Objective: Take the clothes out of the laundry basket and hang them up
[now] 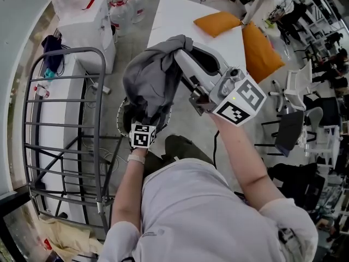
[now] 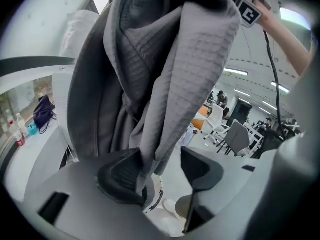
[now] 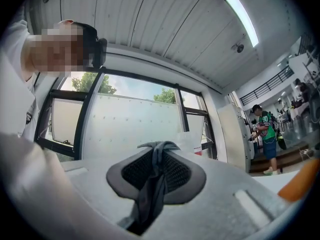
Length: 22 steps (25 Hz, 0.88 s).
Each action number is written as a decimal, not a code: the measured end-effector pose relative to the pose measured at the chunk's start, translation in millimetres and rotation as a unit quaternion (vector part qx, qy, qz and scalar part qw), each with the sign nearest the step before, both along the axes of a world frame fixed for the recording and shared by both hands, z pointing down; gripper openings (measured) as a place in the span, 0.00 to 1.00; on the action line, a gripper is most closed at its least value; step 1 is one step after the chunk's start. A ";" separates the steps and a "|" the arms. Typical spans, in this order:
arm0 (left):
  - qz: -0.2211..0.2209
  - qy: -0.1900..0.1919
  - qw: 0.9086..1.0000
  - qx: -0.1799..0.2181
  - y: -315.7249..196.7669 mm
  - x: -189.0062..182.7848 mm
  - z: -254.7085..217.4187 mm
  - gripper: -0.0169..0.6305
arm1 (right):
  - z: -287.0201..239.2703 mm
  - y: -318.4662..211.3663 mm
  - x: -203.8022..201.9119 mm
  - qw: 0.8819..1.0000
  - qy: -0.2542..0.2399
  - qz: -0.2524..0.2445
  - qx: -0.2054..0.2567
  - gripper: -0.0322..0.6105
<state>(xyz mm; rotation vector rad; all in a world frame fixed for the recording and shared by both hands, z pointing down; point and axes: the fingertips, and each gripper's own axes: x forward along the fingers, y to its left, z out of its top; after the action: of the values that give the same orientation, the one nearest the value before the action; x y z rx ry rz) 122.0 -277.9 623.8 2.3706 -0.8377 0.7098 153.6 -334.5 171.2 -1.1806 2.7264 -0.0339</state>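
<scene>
A grey garment (image 1: 152, 75) hangs bunched in the air over the round laundry basket (image 1: 121, 112). My right gripper (image 1: 184, 47) holds it from the top, and in the right gripper view the pads (image 3: 157, 160) are shut on a pinched strip of the grey cloth (image 3: 150, 199). My left gripper (image 1: 146, 119) sits under the garment, its tips hidden by cloth in the head view. In the left gripper view its jaws (image 2: 160, 165) stand wide apart. A fold of the garment (image 2: 165, 74) hangs between them against the left pad (image 2: 122, 171), clear of the right one.
A grey metal drying rack (image 1: 65, 130) stands at my left, beside a white counter. Ahead lies a white table (image 1: 169, 15) with two orange cushions (image 1: 256, 45). Water bottles (image 1: 125, 1) stand at the back, office chairs (image 1: 292, 127) at the right, and a black cable (image 1: 215, 141) hangs under my right arm.
</scene>
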 end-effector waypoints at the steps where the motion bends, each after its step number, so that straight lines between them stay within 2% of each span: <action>1: -0.010 -0.004 1.000 0.007 -1.5 -5.1 -0.5 0.29 | -1.5 1.7 -1.7 1.000 -0.002 -0.003 0.001 0.14; 2: -0.020 -0.007 1.000 0.014 -2.9 -11.5 -1.2 0.10 | -2.0 2.4 -2.6 1.000 -0.005 -0.005 0.002 0.14; 7: -0.086 -0.008 0.996 0.033 -3.7 -55.8 -0.8 0.07 | 19.5 -9.7 11.7 1.000 -0.016 0.004 -0.012 0.14; 11: -0.171 -0.026 0.984 0.047 13.0 -114.0 -13.3 0.06 | 43.7 -20.0 28.8 0.999 0.011 0.021 -0.027 0.14; 13: -0.226 -0.039 0.972 0.055 26.3 -145.6 -22.9 0.06 | 62.3 -24.8 33.6 0.998 0.037 0.015 -0.041 0.14; 17: -0.321 -0.066 0.940 0.092 54.0 -196.6 -54.1 0.06 | 99.5 -33.6 43.4 0.995 0.072 -0.004 -0.074 0.14; 22: -0.424 -0.091 0.889 0.146 89.9 -237.3 -109.1 0.06 | 132.7 -38.8 50.5 0.991 0.104 -0.027 -0.085 0.14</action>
<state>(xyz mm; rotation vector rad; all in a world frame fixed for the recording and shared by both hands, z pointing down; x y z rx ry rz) -115.3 -188.0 514.7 1.8628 -1.9924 0.4408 204.1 -373.3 303.9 -1.2159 2.9887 -0.1628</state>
